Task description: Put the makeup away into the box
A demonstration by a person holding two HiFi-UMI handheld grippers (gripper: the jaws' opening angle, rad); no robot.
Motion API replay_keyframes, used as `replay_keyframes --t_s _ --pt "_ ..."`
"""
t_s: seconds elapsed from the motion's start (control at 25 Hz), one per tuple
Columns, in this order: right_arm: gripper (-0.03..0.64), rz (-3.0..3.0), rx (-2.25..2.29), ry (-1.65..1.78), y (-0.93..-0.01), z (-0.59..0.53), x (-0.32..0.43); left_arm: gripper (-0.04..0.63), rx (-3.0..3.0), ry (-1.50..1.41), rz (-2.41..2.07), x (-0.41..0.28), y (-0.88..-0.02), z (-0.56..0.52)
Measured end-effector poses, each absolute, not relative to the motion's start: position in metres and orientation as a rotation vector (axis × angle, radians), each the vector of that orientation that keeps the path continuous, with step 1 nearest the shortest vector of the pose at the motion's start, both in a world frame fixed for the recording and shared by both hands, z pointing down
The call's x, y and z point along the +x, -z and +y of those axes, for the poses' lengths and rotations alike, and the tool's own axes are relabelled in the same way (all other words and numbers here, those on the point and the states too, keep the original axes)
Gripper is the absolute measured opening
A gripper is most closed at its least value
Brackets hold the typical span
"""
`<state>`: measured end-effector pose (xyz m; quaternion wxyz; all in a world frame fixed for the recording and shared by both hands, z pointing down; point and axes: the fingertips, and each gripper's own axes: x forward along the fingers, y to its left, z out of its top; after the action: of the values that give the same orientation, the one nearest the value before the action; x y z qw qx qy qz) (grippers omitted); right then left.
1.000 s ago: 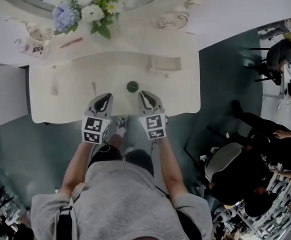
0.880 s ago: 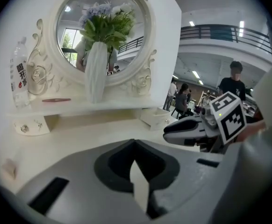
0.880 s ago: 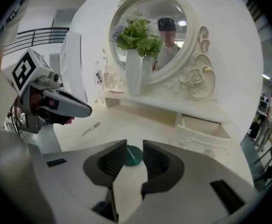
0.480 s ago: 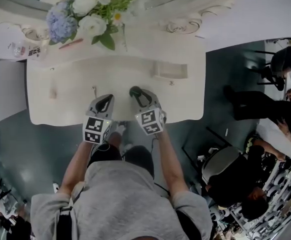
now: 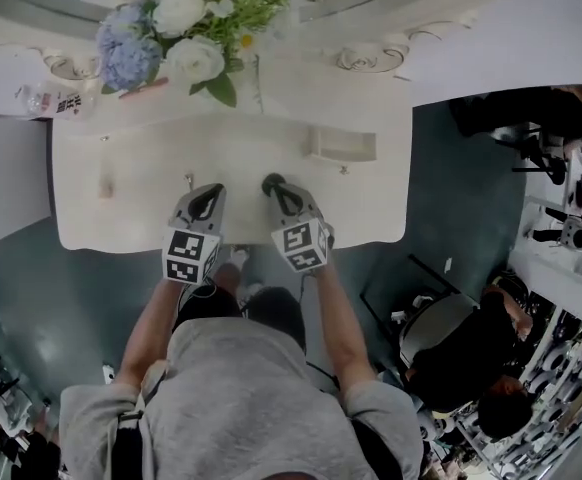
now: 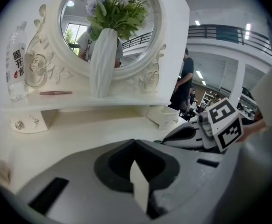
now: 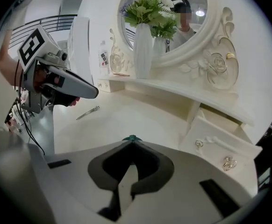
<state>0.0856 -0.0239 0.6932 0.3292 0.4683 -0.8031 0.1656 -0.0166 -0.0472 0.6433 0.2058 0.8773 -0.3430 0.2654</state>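
**Cream dressing table, both tongs closed near its front edge**

Pale and carved, the table (image 5: 111, 218) is backed by a round mirror (image 6: 73, 27) and a white vase of flowers (image 6: 103, 62). The head view cuts the mirror off at the top.

The left tongs (image 5: 207, 192) sit low over the table's front, jaws together with nothing between them. The right tongs (image 5: 275, 184) lie just beside them, on their right. Their jaws have just been closing and now stand together.

A small dark green round pot (image 5: 268, 179) sits at the very tips of the right tongs. The head view shows only part of it, since the jaws cover the rest. The right gripper view gives just a green sliver over the tips, so whether its edge is pinched cannot be told.

The box (image 5: 343, 146), a small open drawer under the shelf, stands ahead and to the right of the right tongs, apart from the pot. Its inside is hard to read.

A slim metal tool (image 7: 87, 112) lies on the table just ahead of the left tongs. Farther ahead and to the left, on the shelf, a pink stick (image 6: 55, 93) lies near a labelled bottle (image 6: 17, 59) beside the mirror. Off to the right of both tongs, beyond the table, some people are partly cut off by the frame edge.
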Motion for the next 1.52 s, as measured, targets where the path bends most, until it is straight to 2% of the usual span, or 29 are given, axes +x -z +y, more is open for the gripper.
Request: replay_keyframes --t_s 0.88,1.52 --pt "0.015 -2.077 1.501 -0.159 -0.558 -0.041 0.179 0.0 2.637 -0.593 -0.998 0.045 -0.54 -0.057" --pt "0.016 -2.162 1.348 -0.151 -0.577 -0.086 0.225 0.0 2.511 -0.593 -1.192 0.084 -0.543 -0.074"
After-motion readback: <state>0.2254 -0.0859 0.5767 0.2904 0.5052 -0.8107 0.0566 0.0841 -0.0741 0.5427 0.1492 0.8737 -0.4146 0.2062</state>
